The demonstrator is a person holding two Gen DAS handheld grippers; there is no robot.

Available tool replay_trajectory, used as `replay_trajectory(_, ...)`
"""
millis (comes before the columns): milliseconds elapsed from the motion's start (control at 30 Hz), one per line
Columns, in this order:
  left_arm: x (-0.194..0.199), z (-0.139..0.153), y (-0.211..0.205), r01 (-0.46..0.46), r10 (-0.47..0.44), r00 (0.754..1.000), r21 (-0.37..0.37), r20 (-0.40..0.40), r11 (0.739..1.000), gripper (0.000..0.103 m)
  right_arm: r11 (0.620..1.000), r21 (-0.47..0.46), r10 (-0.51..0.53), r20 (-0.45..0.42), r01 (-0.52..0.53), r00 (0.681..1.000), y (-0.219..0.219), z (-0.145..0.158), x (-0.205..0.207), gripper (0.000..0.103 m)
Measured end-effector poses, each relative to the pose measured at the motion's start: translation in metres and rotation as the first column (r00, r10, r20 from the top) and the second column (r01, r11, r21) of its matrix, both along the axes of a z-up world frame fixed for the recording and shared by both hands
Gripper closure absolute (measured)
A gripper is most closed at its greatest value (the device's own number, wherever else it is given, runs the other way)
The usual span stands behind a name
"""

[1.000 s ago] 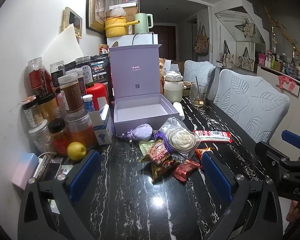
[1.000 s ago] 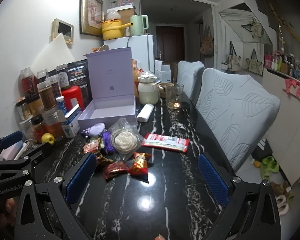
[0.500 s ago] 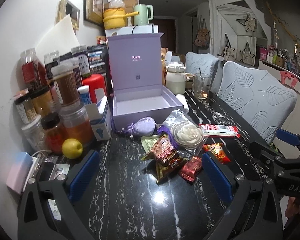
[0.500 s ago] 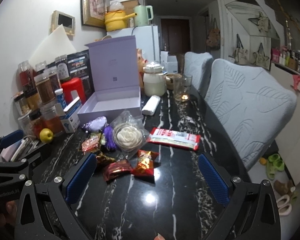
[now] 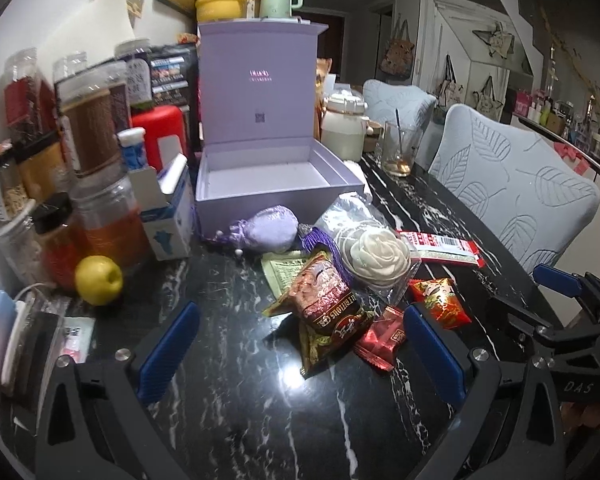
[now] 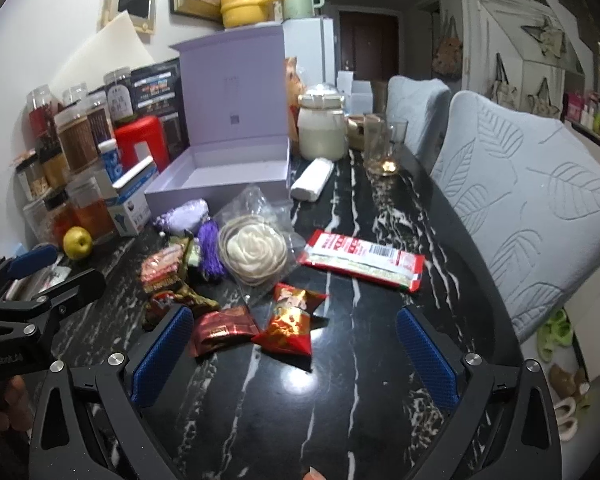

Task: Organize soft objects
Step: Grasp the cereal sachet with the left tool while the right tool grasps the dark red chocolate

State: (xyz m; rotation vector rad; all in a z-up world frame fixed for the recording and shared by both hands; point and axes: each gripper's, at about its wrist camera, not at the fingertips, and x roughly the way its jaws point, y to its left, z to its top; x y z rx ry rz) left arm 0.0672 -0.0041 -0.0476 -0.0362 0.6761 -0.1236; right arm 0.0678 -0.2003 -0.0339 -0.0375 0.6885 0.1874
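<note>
Both hand-held grippers, left (image 5: 300,344) and right (image 6: 294,354), jaws apart, have moved closer to the snack packets (image 5: 328,308)

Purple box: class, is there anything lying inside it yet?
No. The purple box shows only its bare floor; the snack packets lie on the table.
</note>
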Motion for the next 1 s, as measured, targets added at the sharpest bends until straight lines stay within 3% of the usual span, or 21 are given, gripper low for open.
replay_trajectory(533,0.065,-0.055,-0.002,-0.058,0.018,0.977,-0.183,-0.214,0.981,0.000,0.999,-0.003,-0.036,-0.099,0.036,0.994,-0.021,-0.033,0.041,0.000)
replay_trajectory(700,0.078,-0.069,-0.004,-0.074,0.029,0.966,-0.168,-0.255,0.983,0.000,1.000,0.014,-0.022,-0.118,0.024,0.993,-0.023,-0.037,0.048,0.000)
replay_trajectory(800,0.078,-0.072,-0.006,-0.066,0.033,0.970,-0.131,-0.241,0.989,0.007,1.000,0.016,-0.015,-0.130,0.017,0.991,-0.020,-0.038,0.052,0.000)
replay_trajectory(1000,0.078,-0.070,-0.007,0.004,-0.037,0.978,-0.161,-0.204,0.987,0.037,0.998,0.035,0.051,-0.135,-0.047,0.990,-0.005,-0.035,0.053,0.000)
